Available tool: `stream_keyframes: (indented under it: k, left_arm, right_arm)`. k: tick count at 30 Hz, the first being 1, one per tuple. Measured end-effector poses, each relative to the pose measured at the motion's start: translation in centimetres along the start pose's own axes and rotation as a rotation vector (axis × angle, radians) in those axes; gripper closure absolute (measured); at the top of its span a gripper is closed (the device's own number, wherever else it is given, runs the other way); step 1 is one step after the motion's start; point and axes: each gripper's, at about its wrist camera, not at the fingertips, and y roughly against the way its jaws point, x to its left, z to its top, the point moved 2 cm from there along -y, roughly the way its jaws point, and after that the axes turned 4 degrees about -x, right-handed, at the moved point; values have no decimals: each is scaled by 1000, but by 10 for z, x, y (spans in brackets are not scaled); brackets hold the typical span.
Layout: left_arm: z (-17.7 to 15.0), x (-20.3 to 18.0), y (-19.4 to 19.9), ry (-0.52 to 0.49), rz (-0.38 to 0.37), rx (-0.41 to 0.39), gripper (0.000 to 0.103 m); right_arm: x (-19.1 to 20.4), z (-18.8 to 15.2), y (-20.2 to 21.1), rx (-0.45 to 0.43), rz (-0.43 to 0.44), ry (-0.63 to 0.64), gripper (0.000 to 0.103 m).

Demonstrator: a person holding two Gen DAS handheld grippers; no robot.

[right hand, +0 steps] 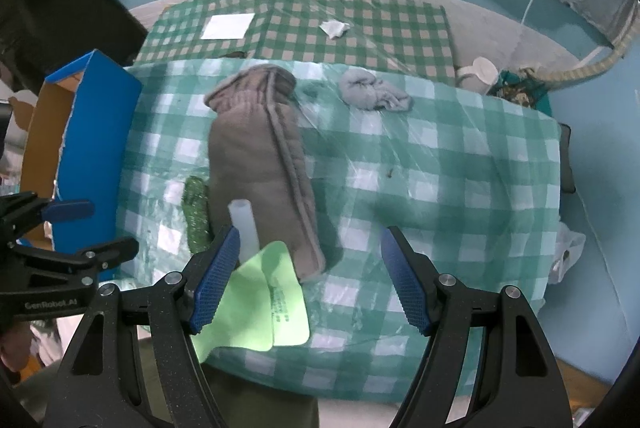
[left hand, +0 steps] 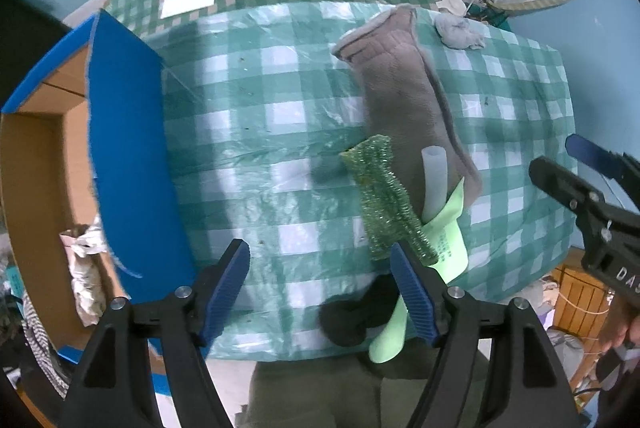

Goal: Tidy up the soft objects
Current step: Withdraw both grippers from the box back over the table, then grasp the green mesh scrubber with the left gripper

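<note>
Green-checked plastic sheeting (right hand: 460,164) covers my table. My left gripper (left hand: 320,280) hangs wide with nothing between its fingers; my right gripper (right hand: 310,276) is wide and empty too. A long brown plush (right hand: 256,156) lies mid-table, a glittery green scrubber (left hand: 384,204) just left of it, a white tube (right hand: 245,228) and pale green cloth (right hand: 276,300) at its near end. A grey rag (right hand: 372,90) sits far right, a blue box (left hand: 128,164) at left.

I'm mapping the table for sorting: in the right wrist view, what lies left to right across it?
Blue box → green scrubber → brown folded cloth → crumpled grey cloth → white cup.
</note>
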Motion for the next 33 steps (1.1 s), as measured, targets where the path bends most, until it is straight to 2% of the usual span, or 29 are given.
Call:
stream_keyframes:
  k: [7, 9, 18, 33]
  left_arm:
    - [9, -11, -8, 39, -35, 26, 26]
    - [11, -14, -10, 42, -38, 29, 24]
    - [25, -27, -30, 63, -44, 64, 23]
    - [29, -27, -67, 37, 15, 134, 24]
  right_arm:
    - [-14, -4, -13, 24, -8, -8, 29]
    - [-17, -5, -16, 30, -11, -7, 29]
    - [-33, -1, -23, 49, -22, -3, 29]
    - [-47, 6, -28, 65, -17, -8, 29]
